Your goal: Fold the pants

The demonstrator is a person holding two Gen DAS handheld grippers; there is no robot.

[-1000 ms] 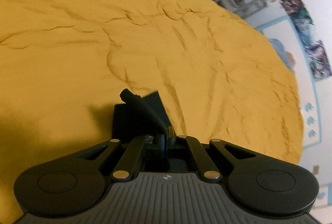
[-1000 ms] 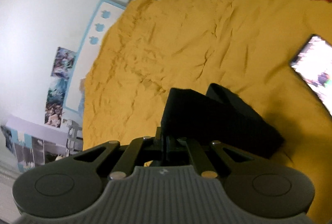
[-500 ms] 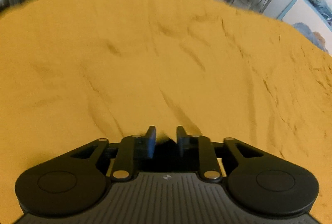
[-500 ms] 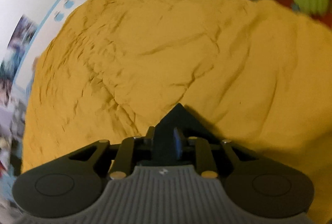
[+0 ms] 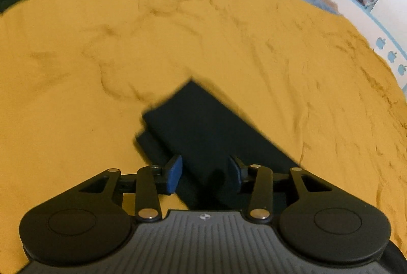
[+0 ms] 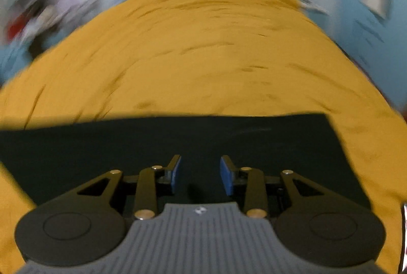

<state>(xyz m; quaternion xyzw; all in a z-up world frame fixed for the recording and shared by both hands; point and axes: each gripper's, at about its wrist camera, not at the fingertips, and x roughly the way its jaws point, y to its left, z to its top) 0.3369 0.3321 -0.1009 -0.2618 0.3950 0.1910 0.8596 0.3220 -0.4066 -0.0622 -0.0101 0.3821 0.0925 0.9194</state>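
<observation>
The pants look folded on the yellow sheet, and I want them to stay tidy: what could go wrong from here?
Both the left gripper and right gripper hang open just over the pants; a low pull-away could snag the top layer. In the left view a lower layer juts out at the near corner, so the fold may already be uneven.

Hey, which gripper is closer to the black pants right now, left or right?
Too close to call: left gripper and right gripper each hang open over the pants.

Left wrist view looking forward and down over its fingers [image 5: 175, 172], close above dark folded pants [image 5: 211, 131] on a yellow sheet [image 5: 101, 58], right wrist view low, close, blurred, facing across the pants [image 6: 178, 141] toward the far wall, both sharing pants and sheet [image 6: 203, 45]
</observation>
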